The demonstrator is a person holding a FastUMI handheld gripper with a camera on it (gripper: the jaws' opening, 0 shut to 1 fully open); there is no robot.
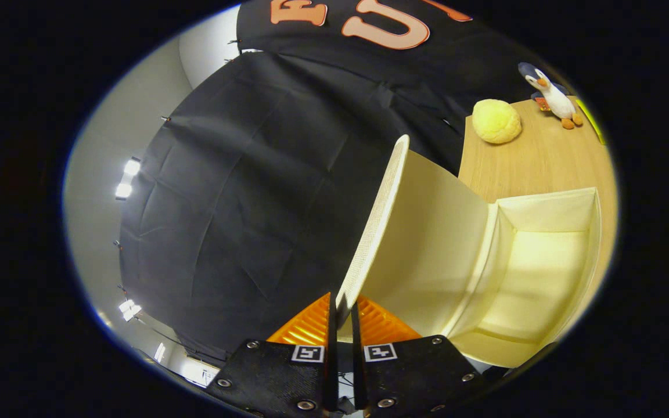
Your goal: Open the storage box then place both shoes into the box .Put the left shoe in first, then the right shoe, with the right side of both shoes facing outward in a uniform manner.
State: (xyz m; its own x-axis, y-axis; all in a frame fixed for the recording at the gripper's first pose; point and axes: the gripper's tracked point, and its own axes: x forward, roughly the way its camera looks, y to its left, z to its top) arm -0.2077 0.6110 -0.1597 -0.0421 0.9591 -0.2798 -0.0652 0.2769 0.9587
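The gripper (pixel 341 316), at the bottom centre of the frame, has its jaws clenched on the lower edge of the storage box lid (pixel 427 232); the thin panel sits pinched between the two ribbed pads with only a narrow slot left. The lid is a cream, smooth, slightly curved sheet whose near edge shows a fine mesh-like texture, and it stands swung up, running from the jaws toward the middle of the frame. To its right, in the lower right of the frame, lies the open storage box (pixel 543 255), a cream rectangular shell with smooth matte walls and a pale lit interior. The box rests on the bench (pixel 538 157), a light wood-grain surface in the upper right. Farther back on the bench sit a round, dimpled yellow plush ball (pixel 496 121) and, just beyond it, a small plush penguin (pixel 552 94) with orange feet. Creased black cloth (pixel 253 191) covers the left and centre.
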